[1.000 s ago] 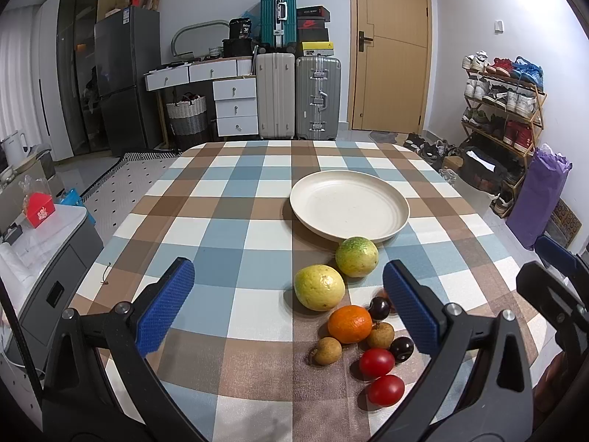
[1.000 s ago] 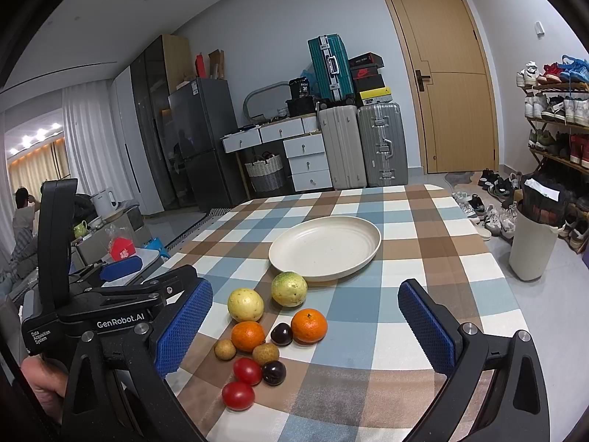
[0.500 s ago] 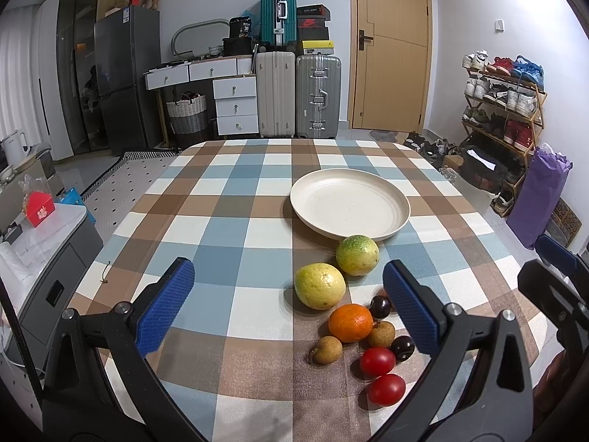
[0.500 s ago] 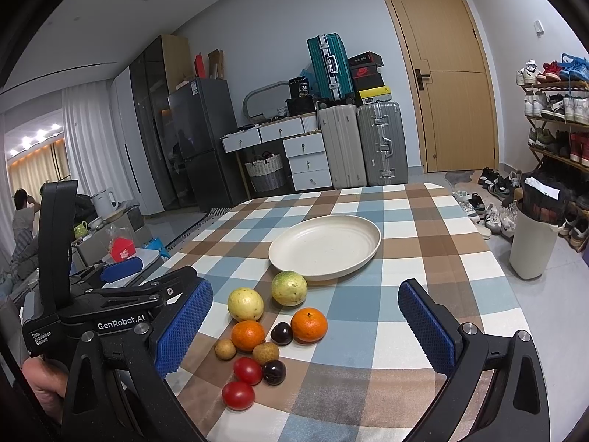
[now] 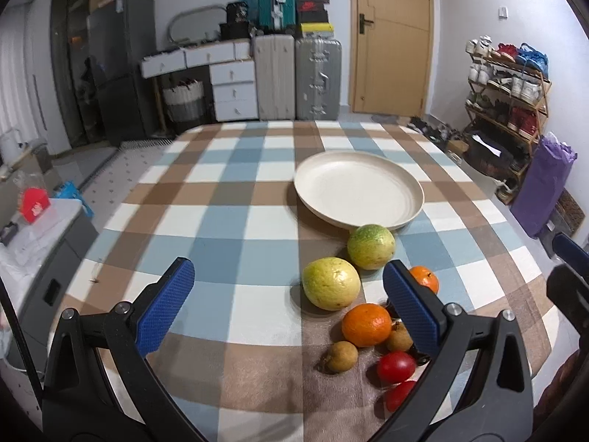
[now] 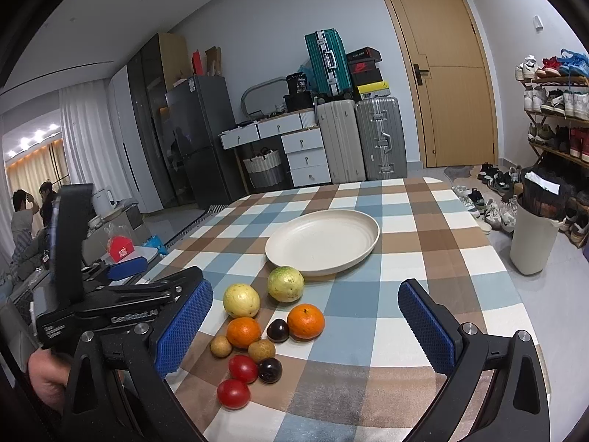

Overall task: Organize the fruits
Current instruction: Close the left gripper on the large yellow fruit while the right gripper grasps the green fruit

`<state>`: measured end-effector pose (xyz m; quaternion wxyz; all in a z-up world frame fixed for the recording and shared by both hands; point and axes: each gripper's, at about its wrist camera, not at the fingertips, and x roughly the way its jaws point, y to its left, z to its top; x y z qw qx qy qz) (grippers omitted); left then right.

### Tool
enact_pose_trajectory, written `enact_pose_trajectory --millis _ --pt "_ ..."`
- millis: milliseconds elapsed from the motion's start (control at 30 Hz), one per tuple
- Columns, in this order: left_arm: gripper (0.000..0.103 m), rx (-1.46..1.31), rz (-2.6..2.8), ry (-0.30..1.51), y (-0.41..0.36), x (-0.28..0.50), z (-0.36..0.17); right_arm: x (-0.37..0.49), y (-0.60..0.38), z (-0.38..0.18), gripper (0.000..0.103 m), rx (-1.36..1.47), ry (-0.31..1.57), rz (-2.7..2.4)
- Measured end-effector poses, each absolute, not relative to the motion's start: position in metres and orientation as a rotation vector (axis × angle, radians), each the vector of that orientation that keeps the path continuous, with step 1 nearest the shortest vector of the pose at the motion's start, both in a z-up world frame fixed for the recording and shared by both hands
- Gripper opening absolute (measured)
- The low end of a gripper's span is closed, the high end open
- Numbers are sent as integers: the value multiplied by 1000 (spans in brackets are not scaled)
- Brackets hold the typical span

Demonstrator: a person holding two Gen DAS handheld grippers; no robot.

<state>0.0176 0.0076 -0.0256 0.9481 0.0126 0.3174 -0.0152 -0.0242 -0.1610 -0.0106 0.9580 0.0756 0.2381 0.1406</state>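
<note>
Change: the left gripper (image 5: 289, 291) has swung a little leftward and nearer the table since a second ago; the fruit cluster now sits toward its right finger, which hides part of it. The right gripper (image 6: 305, 313) has barely shifted.
Meaning: by my reading this is the approach before a first pick; nothing is lifted yet and every fruit is still off the plate.
Left gripper: jaws wide apart, empty, hovering above the checked tablecloth (image 5: 228, 199).
Yellow guava: (image 5: 330, 283) pale yellow, faintly pitted skin, leftmost of the big fruit, just inside the left gripper's right finger.
Green guava: (image 5: 371, 246) green-yellow, mottled, just beside the plate's near rim; I cannot tell whether it touches.
Oranges: one (image 5: 366, 325) in front of the yellow guava, the other (image 6: 306, 321) further right; both glossy and round.
Small fruit: two tan longans (image 6: 221, 346), two dark plums (image 6: 277, 330) and two red tomatoes (image 6: 233, 393), bunched close at the near edge.
Plate: (image 6: 362, 243) cream, shallow, empty, beyond the fruit.
Right gripper: jaws spread wide, holding nothing, the cluster lying between its fingers in view.
</note>
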Motion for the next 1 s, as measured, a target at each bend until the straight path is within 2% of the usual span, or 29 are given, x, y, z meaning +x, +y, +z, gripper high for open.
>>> enact_pose_trajectory --millis 367,467,567,667,733,767,1000 --pt "102 -26 -156 796 2 79 -64 -10 -167 -25 103 174 530 278" --pt "95 -44 -184 831 4 90 -69 -6 -172 -29 103 186 544 276" --pt "84 -49 -198 859 4 99 -75 -3 -176 -31 103 195 554 275" --pt "69 -64 -227 884 4 104 -81 -1 -176 -32 103 202 562 277" --pt "53 -94 -264 902 5 107 -84 1 -178 -33 103 201 563 277" --pt "50 -118 -294 906 6 108 -86 1 -178 -33 103 202 563 277" --pt "49 -158 -344 914 11 112 -88 3 -178 -36 103 207 567 283"
